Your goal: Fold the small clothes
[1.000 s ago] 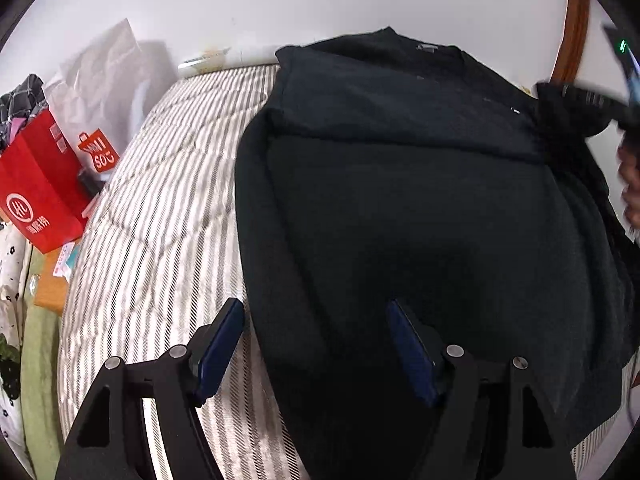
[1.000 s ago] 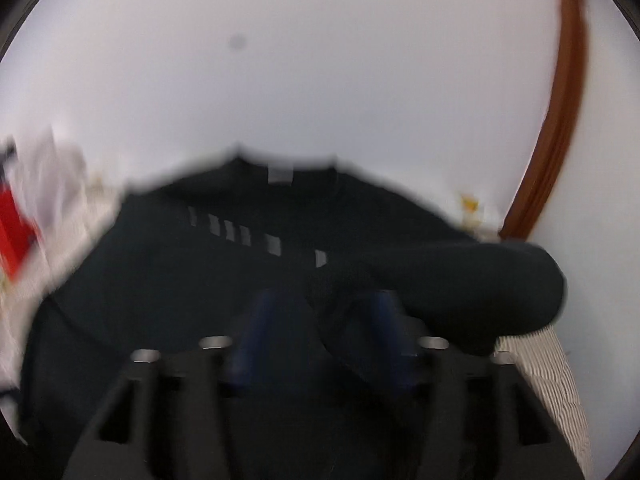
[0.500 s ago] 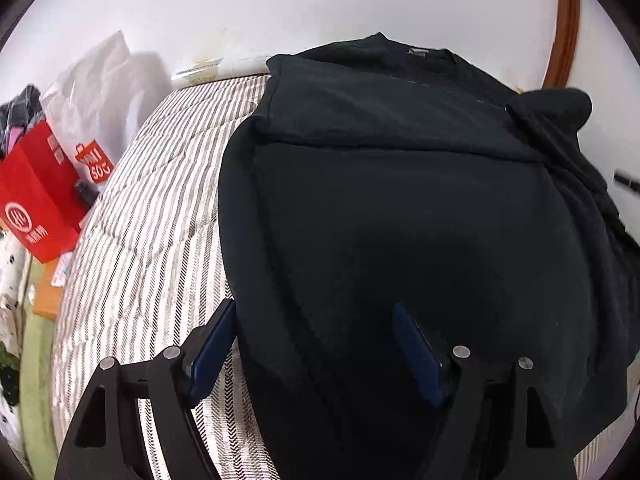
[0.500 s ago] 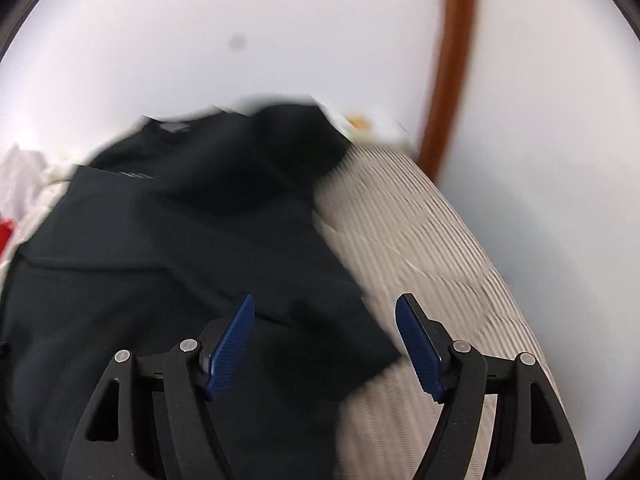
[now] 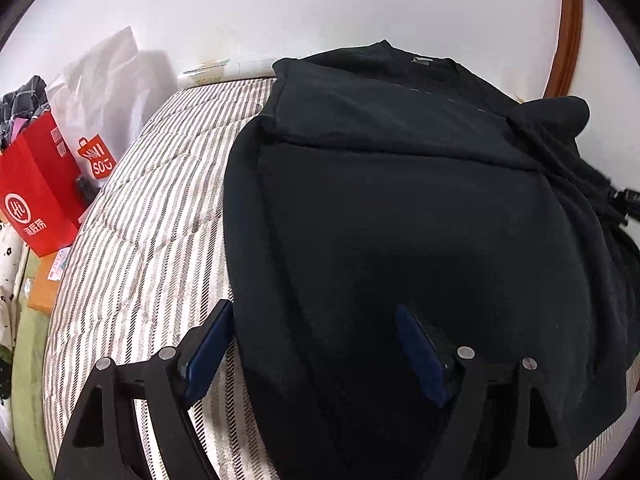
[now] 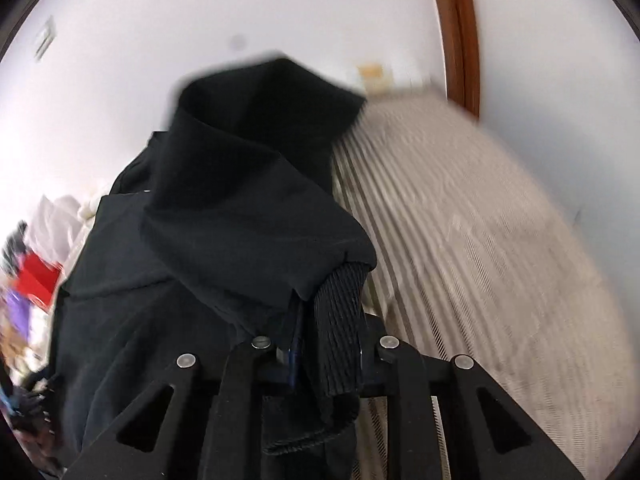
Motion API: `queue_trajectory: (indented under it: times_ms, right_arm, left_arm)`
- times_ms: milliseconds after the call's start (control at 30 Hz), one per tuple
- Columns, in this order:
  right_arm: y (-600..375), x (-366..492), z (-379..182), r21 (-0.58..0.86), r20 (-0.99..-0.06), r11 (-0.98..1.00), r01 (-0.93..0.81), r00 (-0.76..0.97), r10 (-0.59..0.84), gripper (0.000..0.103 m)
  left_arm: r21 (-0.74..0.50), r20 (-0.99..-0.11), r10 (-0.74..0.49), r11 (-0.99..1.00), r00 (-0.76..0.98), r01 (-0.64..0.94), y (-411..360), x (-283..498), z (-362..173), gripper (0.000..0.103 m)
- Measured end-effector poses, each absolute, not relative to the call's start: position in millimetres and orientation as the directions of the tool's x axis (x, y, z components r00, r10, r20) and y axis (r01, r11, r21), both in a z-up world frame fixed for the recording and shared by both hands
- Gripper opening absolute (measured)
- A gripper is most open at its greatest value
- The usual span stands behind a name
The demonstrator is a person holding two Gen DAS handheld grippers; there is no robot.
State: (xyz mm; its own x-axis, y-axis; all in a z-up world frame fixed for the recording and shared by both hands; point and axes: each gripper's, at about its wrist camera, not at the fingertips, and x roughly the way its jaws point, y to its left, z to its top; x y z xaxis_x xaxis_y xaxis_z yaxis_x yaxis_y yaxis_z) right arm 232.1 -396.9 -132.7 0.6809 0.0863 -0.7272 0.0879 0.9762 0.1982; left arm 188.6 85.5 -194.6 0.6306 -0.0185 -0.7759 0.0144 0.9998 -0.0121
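Note:
A black sweatshirt (image 5: 400, 200) lies spread on a striped mattress (image 5: 140, 220), its left sleeve folded across the chest. My left gripper (image 5: 316, 344) is open, its fingers straddling the sweatshirt's left hem edge, holding nothing. In the right wrist view my right gripper (image 6: 328, 356) is shut on the ribbed cuff (image 6: 340, 320) of the right sleeve (image 6: 248, 200), which is lifted and bunched above the body. The right sleeve also shows at the right edge of the left wrist view (image 5: 560, 128).
A red paper bag (image 5: 36, 188) and a white plastic bag (image 5: 100, 92) stand left of the mattress. A white wall (image 5: 280, 8) is behind, with a brown door frame (image 5: 568, 28) at right. Bare striped mattress (image 6: 480, 240) lies right of the sweatshirt.
My right gripper was open half a second ago; it has shut on the right sleeve's cuff and lifted it. My left gripper has stayed open over the hem, shifting slightly.

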Motion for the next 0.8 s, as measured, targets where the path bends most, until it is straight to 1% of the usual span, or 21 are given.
queue_trajectory:
  times_ms: [133,167,233,333,400,467,600,733,800]
  right_arm:
    - [-346,221,-75,0.071,-0.669,0.996,0.047,0.743,0.013,0.019]
    - [-329,220,-61,0.036,-0.651,0.999,0.031,0.759,0.000,0.017]
    - [-292,224,-35,-0.018,-0.599,1.000,0.000,0.801,-0.011,0.017]
    - [-251,237,-15,-0.064,-0.602,0.998,0.001,0.797,-0.039,0.017]
    - [-234,244,-11,-0.061,-0.608,0.998,0.020,0.792,-0.053,0.017]
    - [-222,250,-7,-0.048,-0.612,0.999,0.005,0.790,-0.033,0.017]
    - [-185,266,0,-0.071,-0.602,0.997,-0.045,0.799,-0.007,0.016]
    - [-95,275,9,-0.092,-0.588,0.979,-0.180,0.804,0.092,0.016]
    - [-60,289,5,-0.072,-0.599,0.973,-0.220,0.790,0.134,0.016]
  left_arm:
    - [-0.009,-0.780,-0.014,1.000,0.625,0.011,92,180,-193,0.080]
    - [-0.006,-0.783,-0.010,1.000,0.622,0.009,95,178,-192,0.080]
    - [-0.005,-0.786,-0.002,1.000,0.619,-0.003,100,175,-190,0.080]
    - [-0.029,-0.788,-0.024,1.000,0.615,0.002,107,169,-188,0.080]
    - [-0.041,-0.787,-0.033,0.999,0.616,0.000,112,166,-188,0.080]
    - [-0.048,-0.781,-0.042,0.999,0.623,0.007,115,161,-188,0.080]
    - [-0.049,-0.773,-0.042,0.999,0.633,0.006,118,157,-187,0.080]
    - [-0.073,-0.770,-0.049,0.997,0.636,-0.011,128,149,-183,0.080]
    - [-0.071,-0.771,-0.042,0.997,0.635,-0.020,131,145,-181,0.080]
